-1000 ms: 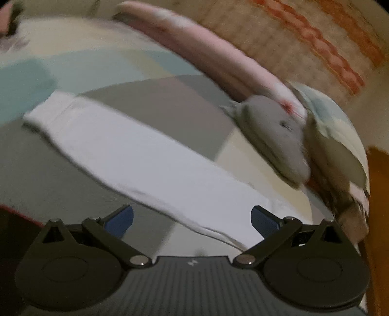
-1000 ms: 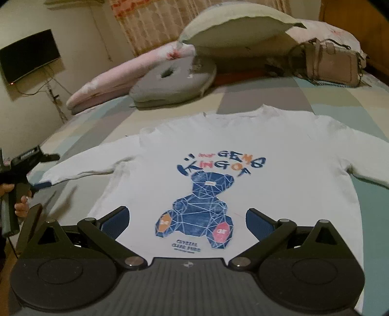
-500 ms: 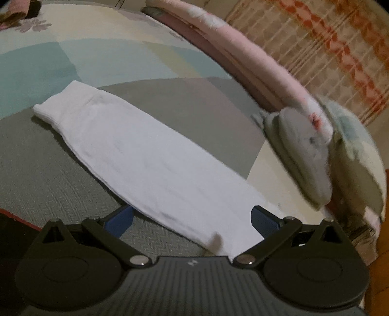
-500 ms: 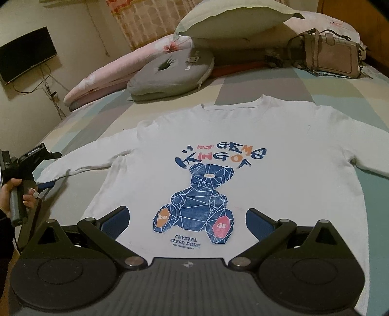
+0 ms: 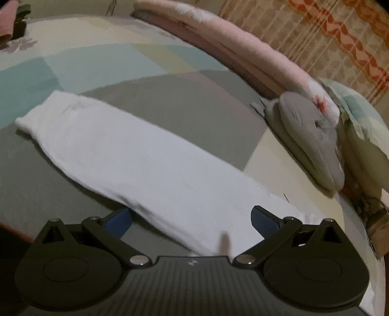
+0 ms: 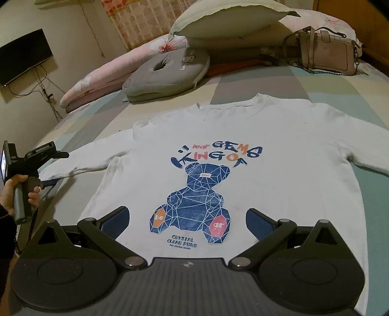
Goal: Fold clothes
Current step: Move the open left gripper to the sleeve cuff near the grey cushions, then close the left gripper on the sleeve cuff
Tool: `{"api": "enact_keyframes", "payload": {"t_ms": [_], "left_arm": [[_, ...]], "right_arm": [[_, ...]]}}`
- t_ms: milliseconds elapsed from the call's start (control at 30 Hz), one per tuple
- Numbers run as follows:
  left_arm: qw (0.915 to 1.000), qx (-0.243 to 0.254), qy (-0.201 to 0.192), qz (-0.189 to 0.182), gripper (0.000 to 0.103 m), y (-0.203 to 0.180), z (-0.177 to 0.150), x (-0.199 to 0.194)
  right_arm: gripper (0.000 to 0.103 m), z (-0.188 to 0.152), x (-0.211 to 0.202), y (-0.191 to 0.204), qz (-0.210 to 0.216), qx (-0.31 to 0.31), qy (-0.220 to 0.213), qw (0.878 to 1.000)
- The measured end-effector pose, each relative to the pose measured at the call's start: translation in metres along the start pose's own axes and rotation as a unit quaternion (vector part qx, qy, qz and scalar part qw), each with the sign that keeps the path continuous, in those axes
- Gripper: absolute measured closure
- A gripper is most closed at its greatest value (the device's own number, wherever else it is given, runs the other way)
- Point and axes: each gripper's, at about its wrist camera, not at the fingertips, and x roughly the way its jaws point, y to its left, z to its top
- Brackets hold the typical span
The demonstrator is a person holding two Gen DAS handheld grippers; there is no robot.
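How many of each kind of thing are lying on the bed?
Shirts: 1, the white bear shirt
Pillows and cushions: 3, the cream pillow, the pink bolster, the grey ring cushion
Bags: 1, the handbag
Total: 5

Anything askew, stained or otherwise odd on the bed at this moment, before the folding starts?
Nothing serious. The white shirt lies flat, print side up, sleeves spread. Faint reddish marks show near the bear print, possibly stains. A handbag and a grey ring cushion sit beyond the collar, clear of the shirt. Both the left gripper and right gripper are open.
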Motion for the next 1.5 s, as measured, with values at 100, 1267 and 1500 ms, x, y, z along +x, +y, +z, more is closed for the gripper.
{"api": "enact_keyframes", "payload": {"t_ms": [100, 1267, 1500], "left_arm": [[0.9977, -0.050, -0.039, -0.022, 0.001, 0.013, -0.008, -0.006], [0.9915, -0.040, -0.093, -0.081, 0.001, 0.012, 0.028, 0.007], [0.9877, -0.065, -0.099, -0.102, 0.001, 0.015, 0.027, 0.007]], "right_arm": [[0.000, 0.000, -0.001, -0.001, 0.001, 0.002, -0.002, 1.000], [0.000, -0.002, 0.003, 0.007, -0.001, -0.018, 0.005, 1.000], [0.000, -0.001, 0.002, 0.007, 0.000, -0.018, 0.003, 1.000]]}}
